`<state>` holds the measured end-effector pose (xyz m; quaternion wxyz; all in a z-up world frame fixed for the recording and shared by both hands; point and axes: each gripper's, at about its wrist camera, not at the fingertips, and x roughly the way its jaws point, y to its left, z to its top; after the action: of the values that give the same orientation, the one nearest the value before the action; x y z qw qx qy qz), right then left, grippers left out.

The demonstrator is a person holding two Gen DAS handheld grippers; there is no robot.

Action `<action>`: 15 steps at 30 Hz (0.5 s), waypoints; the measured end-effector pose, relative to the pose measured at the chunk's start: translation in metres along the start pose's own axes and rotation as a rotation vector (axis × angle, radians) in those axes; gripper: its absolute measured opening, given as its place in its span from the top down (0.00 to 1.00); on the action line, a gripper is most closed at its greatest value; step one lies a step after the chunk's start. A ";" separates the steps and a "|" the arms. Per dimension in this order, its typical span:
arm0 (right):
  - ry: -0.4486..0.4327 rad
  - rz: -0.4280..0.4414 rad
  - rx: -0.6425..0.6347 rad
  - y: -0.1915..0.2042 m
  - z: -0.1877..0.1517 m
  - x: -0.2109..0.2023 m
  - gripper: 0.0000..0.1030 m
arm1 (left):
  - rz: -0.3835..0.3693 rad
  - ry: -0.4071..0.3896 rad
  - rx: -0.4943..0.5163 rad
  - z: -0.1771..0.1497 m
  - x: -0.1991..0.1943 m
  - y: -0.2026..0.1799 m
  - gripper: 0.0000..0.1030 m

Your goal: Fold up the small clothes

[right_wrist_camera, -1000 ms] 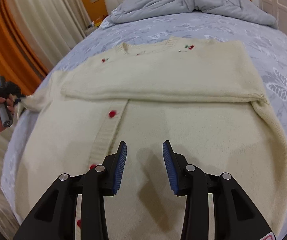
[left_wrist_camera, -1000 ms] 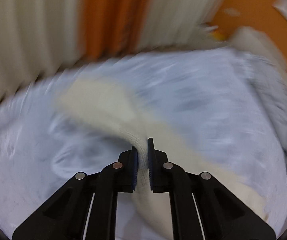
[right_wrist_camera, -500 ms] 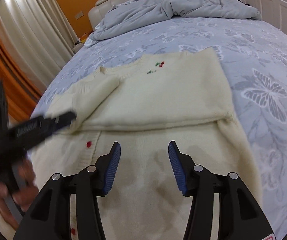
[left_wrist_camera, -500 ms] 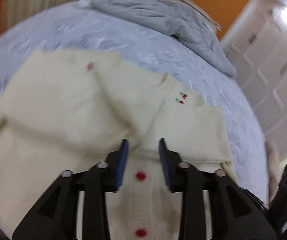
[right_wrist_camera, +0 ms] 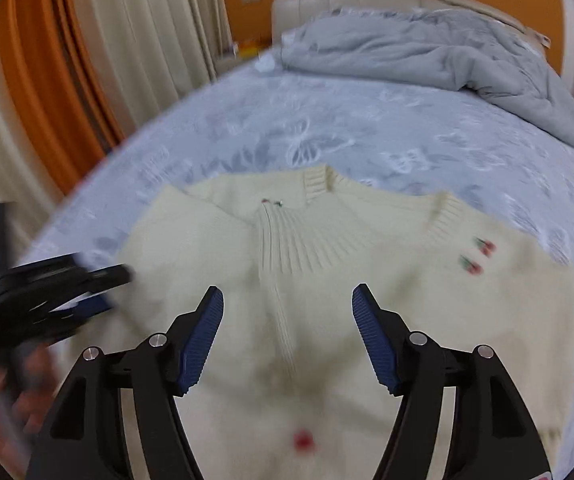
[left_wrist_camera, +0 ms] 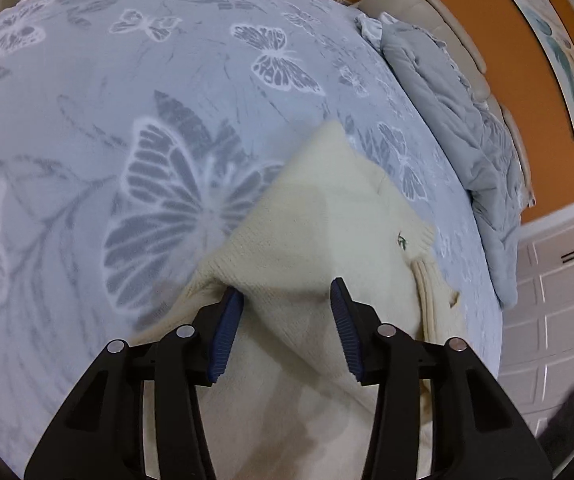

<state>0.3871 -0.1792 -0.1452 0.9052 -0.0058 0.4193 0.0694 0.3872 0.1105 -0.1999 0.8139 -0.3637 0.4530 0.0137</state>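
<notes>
A second ago the left gripper (left_wrist_camera: 283, 322) was clamped on a cream sleeve and swinging it across; now its fingers stand apart with nothing between them, low over the cream cardigan (right_wrist_camera: 327, 280), so the sleeve has been let go and laid over the body. The cardigan lies flat on the butterfly-print bedspread (left_wrist_camera: 167, 120), near the foot of the bed, with the crumpled grey duvet (right_wrist_camera: 427, 52) far off by the headboard. In the right wrist view the ribbed neckline and button band run down the middle, a red button shows at the near edge, and two small cherry motifs sit to the right. The right gripper (right_wrist_camera: 287, 332) hangs over the button band with its fingers wide apart and empty, wider than they were a second ago. The left gripper shows there as a dark smear at the left edge, too blurred to tell whether it touches the knit. My judgement: both sleeves look folded in, so the sideways folds seem done and the next step is probably to take the hem at the near edge and bring it up toward the collar.
</notes>
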 end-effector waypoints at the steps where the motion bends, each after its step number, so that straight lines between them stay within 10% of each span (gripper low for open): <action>1: 0.047 -0.032 -0.026 0.006 0.003 0.023 0.76 | 0.016 -0.010 0.024 -0.002 0.000 -0.004 0.59; 3: 0.111 -0.046 -0.033 0.005 0.007 0.040 0.92 | 0.045 -0.032 0.061 -0.004 0.003 -0.009 0.62; 8: -0.156 0.113 0.421 -0.102 -0.026 -0.060 0.91 | 0.026 -0.072 0.125 -0.010 0.002 0.001 0.71; 12: 0.010 0.005 0.556 -0.159 -0.093 -0.039 0.81 | 0.056 -0.128 0.216 -0.026 0.000 -0.002 0.71; 15: -0.050 0.127 0.642 -0.176 -0.114 -0.050 0.67 | 0.080 -0.159 0.235 -0.030 0.002 -0.007 0.72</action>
<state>0.2917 -0.3679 -0.1892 0.8648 0.3075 0.3969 -0.0099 0.3691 0.0864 -0.2069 0.8829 -0.2452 0.3998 0.0217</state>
